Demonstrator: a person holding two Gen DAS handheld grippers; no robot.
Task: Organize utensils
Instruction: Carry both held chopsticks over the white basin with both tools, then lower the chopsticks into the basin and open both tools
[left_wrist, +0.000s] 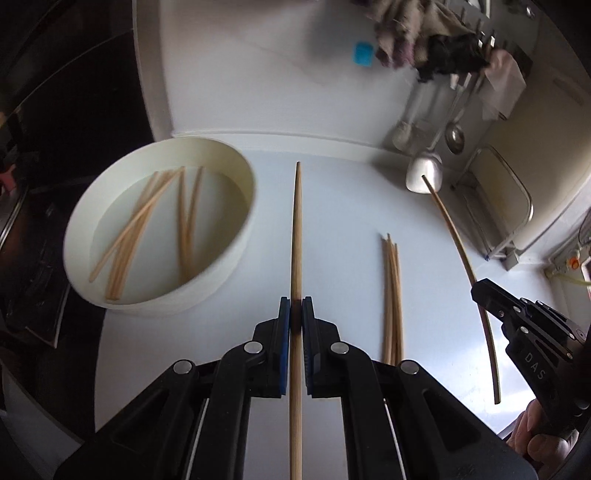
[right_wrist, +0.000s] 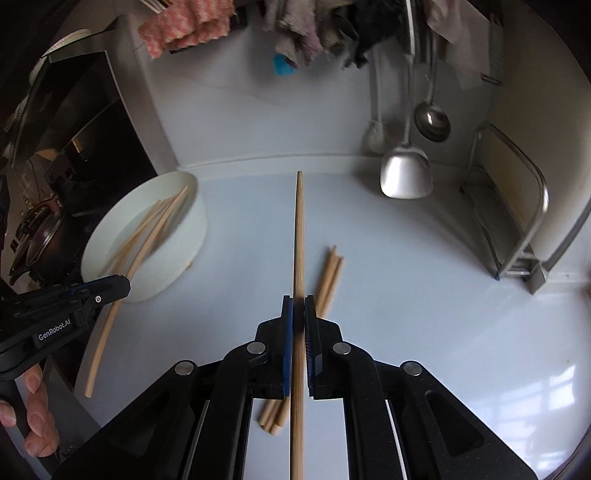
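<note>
The left gripper is clamped on a long, thin, pale wooden chopstick, and the right gripper grips a matching straight chopstick, both above the white countertop. A small bundle of chopsticks lies between them; more lie in the round white basin far left.

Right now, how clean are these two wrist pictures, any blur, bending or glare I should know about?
Left wrist view: the round white bowl and hanging cloths are motion-smeared; the clamped wooden chopstick stays sharp; the other gripper's chopstick looks bowed by the fisheye. Right wrist view: window glare on the pale countertop, dark corners, blurred hanging steel ladle.
</note>
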